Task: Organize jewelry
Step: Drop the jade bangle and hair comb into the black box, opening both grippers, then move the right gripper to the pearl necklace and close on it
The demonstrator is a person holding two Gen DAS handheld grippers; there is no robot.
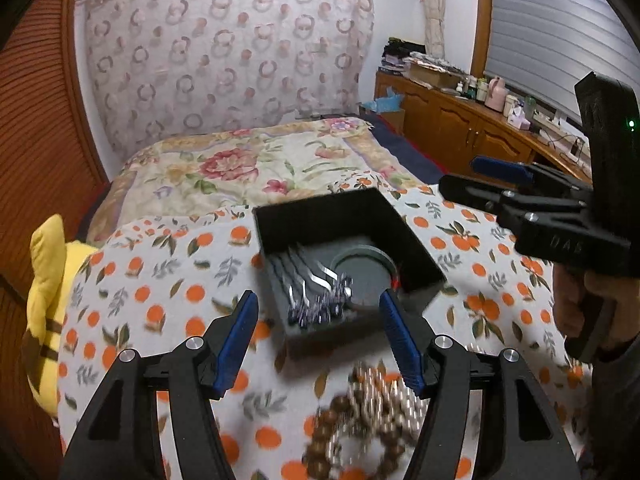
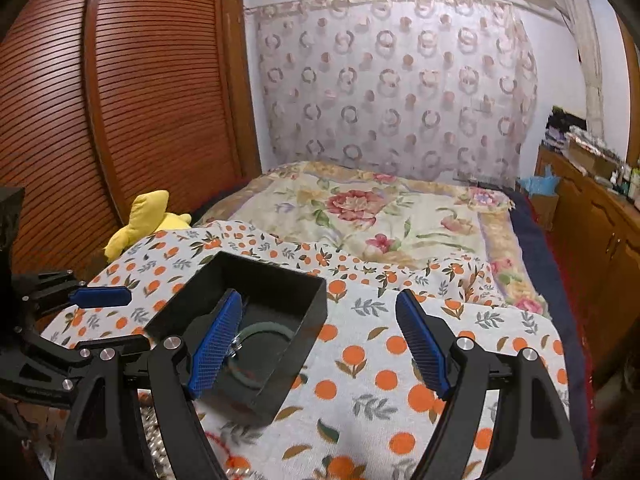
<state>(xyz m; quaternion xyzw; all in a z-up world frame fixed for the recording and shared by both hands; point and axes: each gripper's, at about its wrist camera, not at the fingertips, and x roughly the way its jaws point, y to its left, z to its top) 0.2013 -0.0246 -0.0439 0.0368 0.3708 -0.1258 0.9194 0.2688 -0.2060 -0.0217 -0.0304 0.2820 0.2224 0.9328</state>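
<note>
A black open box [image 1: 320, 220] sits on the orange-print cloth [image 1: 160, 280]. It holds silver hair clips with dark beaded ends [image 1: 316, 292] and a green bangle [image 1: 362, 276]. My left gripper [image 1: 318, 298] hovers open just short of the box's near edge, with nothing pressed between its blue pads. Below it lies a blurred heap with a brown bead bracelet [image 1: 332, 432] and a pale shiny chain [image 1: 380, 392]. My right gripper [image 2: 320, 296] is open and empty over the box's [image 2: 288, 356] right side, where the bangle [image 2: 264, 330] shows. It also appears at the right [image 1: 460, 174].
A yellow plush toy [image 1: 48, 280] lies at the cloth's left edge, against a louvered wooden door [image 2: 140, 100]. A floral quilt [image 2: 380, 216] covers the bed beyond the box. A wooden cabinet [image 1: 460, 128] with clutter runs along the right. A hand [image 1: 576, 304] grips the right tool.
</note>
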